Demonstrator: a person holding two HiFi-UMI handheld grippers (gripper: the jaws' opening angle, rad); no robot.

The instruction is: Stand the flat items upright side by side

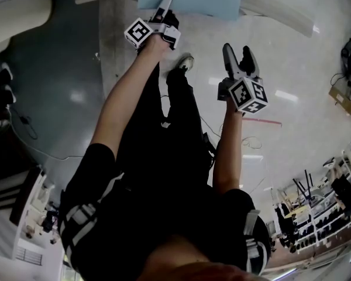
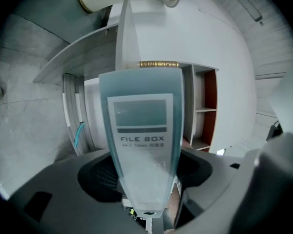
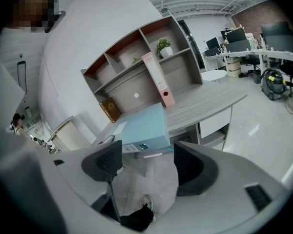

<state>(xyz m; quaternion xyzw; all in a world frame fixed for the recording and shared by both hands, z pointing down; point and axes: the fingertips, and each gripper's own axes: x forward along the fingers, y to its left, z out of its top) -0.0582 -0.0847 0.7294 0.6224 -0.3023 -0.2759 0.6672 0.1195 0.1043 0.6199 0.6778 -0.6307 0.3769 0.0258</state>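
File box [image 2: 141, 130] clamped in L claw [image 2: 146, 177]; R claw [image 3: 149, 162] apart.

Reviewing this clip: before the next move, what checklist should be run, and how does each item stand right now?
1. Left gripper holds the file box: ok, jaws shut on its spine.
2. Right gripper free to help: ok, jaws apart, nothing between them.
3. File box upright: not ok, it lies flat at the edge of the desk.
4. Pink binder standing: ok, on end on the desk, in front of the shelf unit.
5. Room beside the pink binder: ok, bare desktop to its right in the right gripper view.
6. Hold firm enough for tipping the box up: cannot tell.
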